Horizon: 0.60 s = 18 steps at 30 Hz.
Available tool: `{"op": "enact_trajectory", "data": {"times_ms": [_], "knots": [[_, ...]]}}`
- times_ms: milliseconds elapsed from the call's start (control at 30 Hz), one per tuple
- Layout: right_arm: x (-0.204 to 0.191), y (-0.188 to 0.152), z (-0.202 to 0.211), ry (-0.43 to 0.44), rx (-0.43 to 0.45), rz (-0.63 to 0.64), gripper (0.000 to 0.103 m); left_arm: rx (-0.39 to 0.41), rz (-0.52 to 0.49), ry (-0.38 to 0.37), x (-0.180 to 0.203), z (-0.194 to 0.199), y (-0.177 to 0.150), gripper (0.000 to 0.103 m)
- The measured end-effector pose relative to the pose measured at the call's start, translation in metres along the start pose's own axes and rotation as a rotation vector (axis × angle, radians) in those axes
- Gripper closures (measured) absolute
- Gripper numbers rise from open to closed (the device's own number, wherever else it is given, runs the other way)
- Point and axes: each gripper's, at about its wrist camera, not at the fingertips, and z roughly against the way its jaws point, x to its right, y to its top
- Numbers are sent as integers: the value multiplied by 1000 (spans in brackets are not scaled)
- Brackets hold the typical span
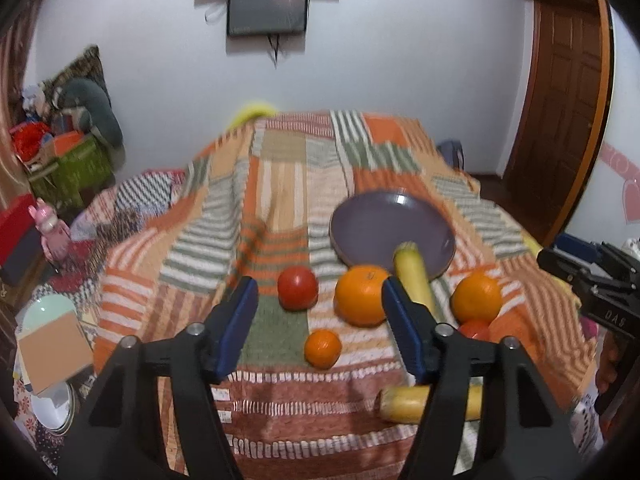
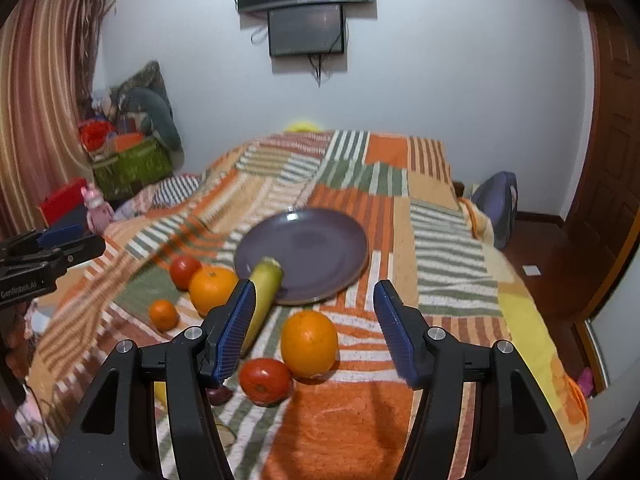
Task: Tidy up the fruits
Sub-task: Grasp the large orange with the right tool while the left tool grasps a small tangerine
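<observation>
A purple plate lies on the striped bedspread. A yellow-green banana-like fruit leans on its near rim. Around it lie a red tomato, a large orange, a small orange, another large orange, a second tomato and a yellow fruit. My left gripper is open and empty above the fruits. My right gripper is open and empty above the large orange.
The bedspread covers a bed with edges falling off left and right. Boxes, a green crate and a pink toy stand at the left. A backpack and a wooden door are at the right.
</observation>
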Motion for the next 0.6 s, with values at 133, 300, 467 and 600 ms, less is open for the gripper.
{"op": "enact_trajectory", "data": {"times_ms": [133, 300, 467, 600], "knots": [[5, -7, -20, 13, -70, 4, 45, -98, -1, -24, -8, -30, -10, 40], [9, -14, -41, 25, -137, 2, 45, -193, 0, -57, -10, -59, -24, 40], [11, -20, -58, 48, -187, -2, 45, -251, 2, -80, -8, -81, -35, 40], [10, -24, -72, 67, -233, -2, 45, -270, 1, -87, -7, -92, -40, 46]]}}
